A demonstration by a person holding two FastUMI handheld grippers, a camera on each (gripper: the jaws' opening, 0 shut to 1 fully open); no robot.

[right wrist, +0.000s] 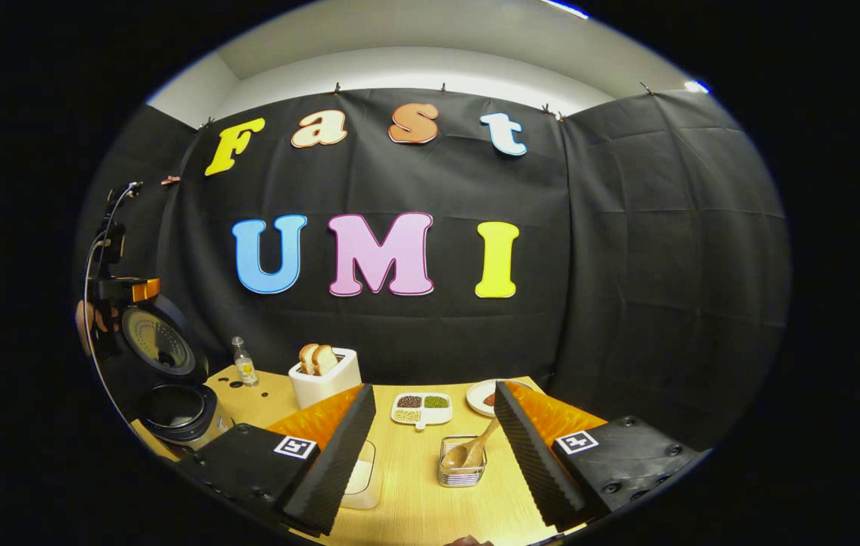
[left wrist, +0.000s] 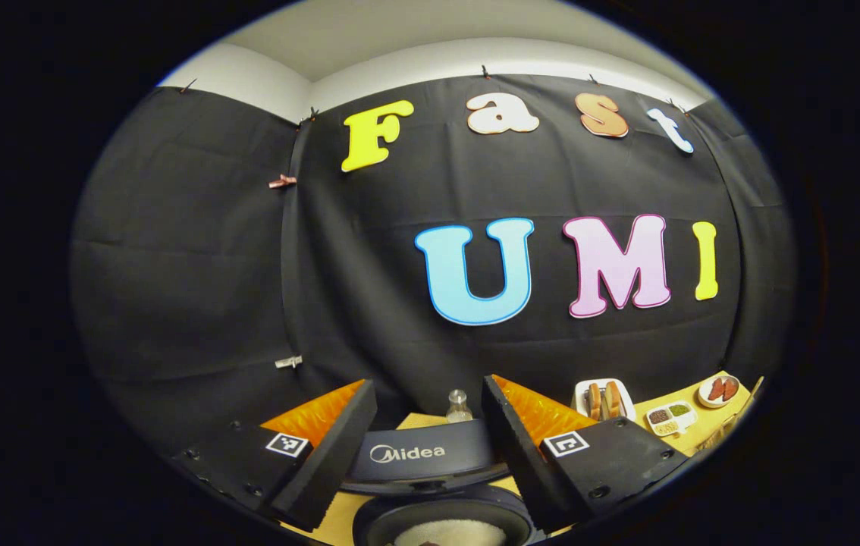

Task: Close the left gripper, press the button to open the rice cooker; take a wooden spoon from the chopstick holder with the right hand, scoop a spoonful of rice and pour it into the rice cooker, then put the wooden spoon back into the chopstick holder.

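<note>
Right hand-held gripper point(right wrist: 434, 447) jaws wide, empty. One wooden spoon point(right wrist: 475, 450) at 12 o'clock just ahead, leaning in one chopstick holder point(right wrist: 462, 469) on the surface point(right wrist: 415, 500). One rice cooker point(right wrist: 176, 413) at 9 o'clock, lid up. Left hand-held gripper point(left wrist: 428, 447) wide, empty, over the cooker. Two bread slices point(right wrist: 315, 358) in the toaster, one bottle point(right wrist: 245, 362).

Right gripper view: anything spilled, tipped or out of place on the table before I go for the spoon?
Nothing stands out. The rice cooker stands with its lid up, the wooden spoon leans in the chopstick holder, and the toaster, bottle and divided dish sit upright. No spill shows on the table.
</note>
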